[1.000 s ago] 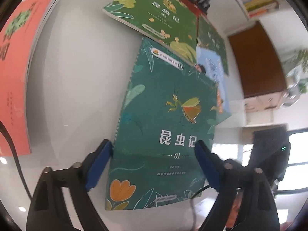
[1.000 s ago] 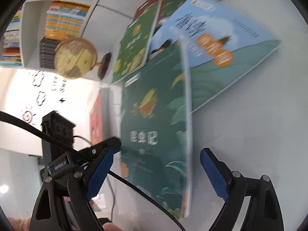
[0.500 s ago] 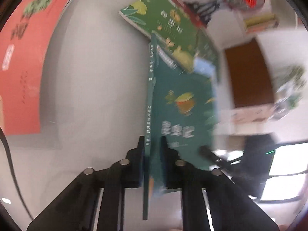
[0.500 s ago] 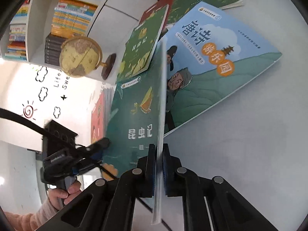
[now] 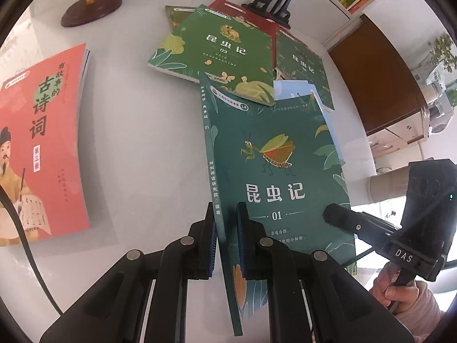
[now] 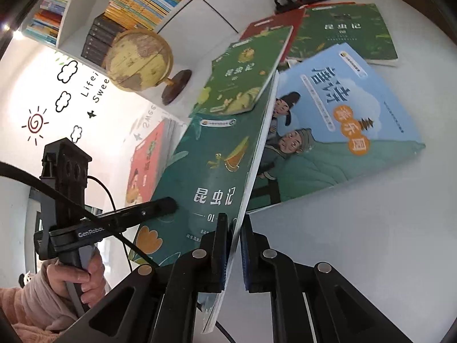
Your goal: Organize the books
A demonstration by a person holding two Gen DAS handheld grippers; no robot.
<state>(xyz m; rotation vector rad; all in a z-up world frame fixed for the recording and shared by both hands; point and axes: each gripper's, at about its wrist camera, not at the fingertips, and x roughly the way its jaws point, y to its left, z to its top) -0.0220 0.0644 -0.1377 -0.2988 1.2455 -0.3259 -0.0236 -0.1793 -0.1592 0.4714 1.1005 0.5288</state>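
the white tabletop (image 5: 137, 131) spreads out beyond both pairs of fingers, and on it, far to the left of your left fingers, the coral poetry book (image 5: 42, 143) lies flat. ahead of your right fingers and to their right lies the light blue poetry book (image 6: 342, 120), face up. the dark green 01 book (image 5: 274, 171) is the one you hold: it stands tilted on edge, its long axis running straight away from both pairs of fingers, spine on the left side and page edge on the right, its far corner tucked under the lighter green 03 book (image 5: 217, 48). beyond that sit a red book (image 5: 242, 11) and another green book (image 6: 348, 34), with a black stand (image 5: 274, 3) behind them. the globe (image 6: 140, 60) stands ahead and left of your right fingers.

your left gripper (image 5: 225, 240) is clenched on the spine near the lower end; your right gripper (image 6: 234, 245) is clenched on the page edge of the same book. half a second ago both were already clamped, but the book has since tipped so more of its cover faces the left camera, and a second ago both pairs of fingers were spread wide with the book lying flatter.
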